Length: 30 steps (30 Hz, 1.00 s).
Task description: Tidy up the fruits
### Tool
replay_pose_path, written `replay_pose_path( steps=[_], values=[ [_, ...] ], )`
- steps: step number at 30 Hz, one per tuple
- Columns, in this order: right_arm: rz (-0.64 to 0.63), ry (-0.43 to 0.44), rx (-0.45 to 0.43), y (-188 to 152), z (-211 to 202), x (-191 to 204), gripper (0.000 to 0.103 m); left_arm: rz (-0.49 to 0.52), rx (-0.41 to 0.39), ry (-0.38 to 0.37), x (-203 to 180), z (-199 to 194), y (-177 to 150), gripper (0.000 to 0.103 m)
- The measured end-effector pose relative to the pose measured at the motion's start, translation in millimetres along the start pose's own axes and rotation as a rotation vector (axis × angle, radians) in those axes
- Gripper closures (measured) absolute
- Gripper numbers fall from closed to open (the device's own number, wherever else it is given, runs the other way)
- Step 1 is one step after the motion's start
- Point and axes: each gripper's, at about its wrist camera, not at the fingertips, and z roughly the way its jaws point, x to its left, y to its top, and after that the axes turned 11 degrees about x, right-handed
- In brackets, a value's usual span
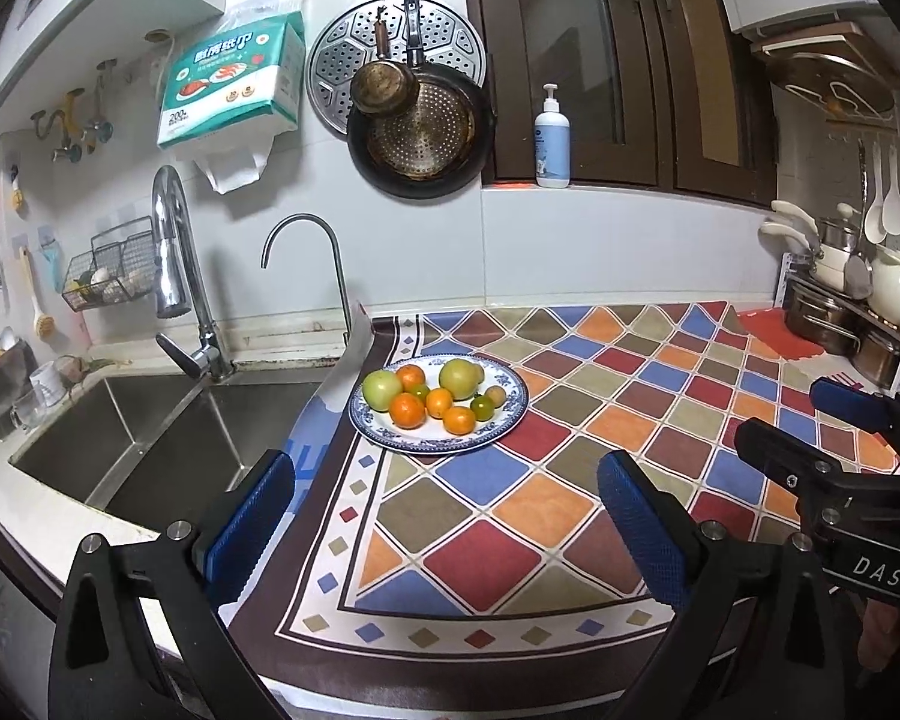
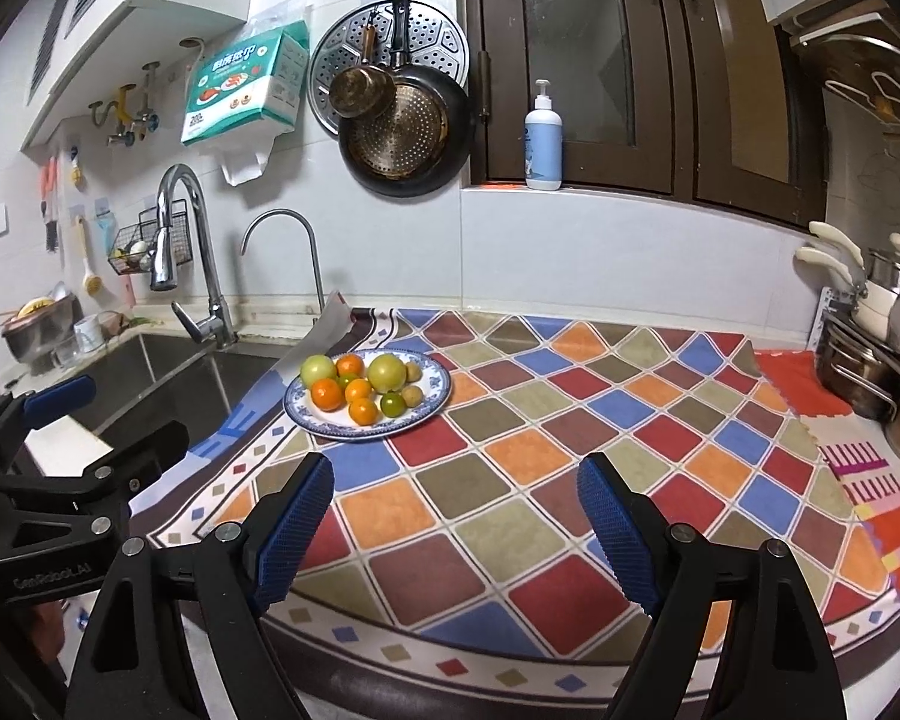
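So here's my setup: both of my tongs are hovering over the desk [image 1: 570,420], which is covered with that loud diamond-pattern cloth [image 2: 510,480]. My left tongs [image 1: 444,516] are spread wide with nothing between the blue pads, and the right tongs [image 2: 456,516] are the same, wide apart and holding nothing. In the left view the right tongs poke in from the right edge, and in the right view the left ones sit at the left edge, so they're side by side and apart from each other.

The fruit is all piled on a blue-and-white plate [image 1: 510,414] sitting on the cloth, near the corner of the cloth next to the sink [image 1: 150,438]. It's well ahead of both tongs, nothing touching it. On the plate I can count two big green tomato-looking ones [image 1: 383,389], with a bunch of small oranges [image 1: 407,409] in the middle and front, a little green citrus [image 1: 482,407] on the right side of the pile, and a small yellowish one just behind it. They're all bunched up touching each other.

Behind the plate there's a thin curved tap [image 1: 306,252], and a black pan [image 1: 420,126] hangs on the wall above. A soap bottle [image 2: 543,141] stands on the window ledge.
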Motion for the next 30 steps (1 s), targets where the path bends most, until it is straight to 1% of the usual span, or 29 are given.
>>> replay_pose_path(
  steps=[9, 16, 30],
  values=[
    [0.003, 0.005, -0.005, -9, -10, -5, 0.019, 0.001, 0.007, 0.010, -7, -9, -5, 0.000],
    [0.003, 0.005, -0.007, -11, -13, -6, 0.019, 0.009, -0.003, 0.018, -10, -14, -8, 0.000],
    [0.004, 0.010, -0.002, -13, -15, -8, 0.019, 0.001, 0.021, 0.004, -10, -13, -8, 0.000]
  ],
)
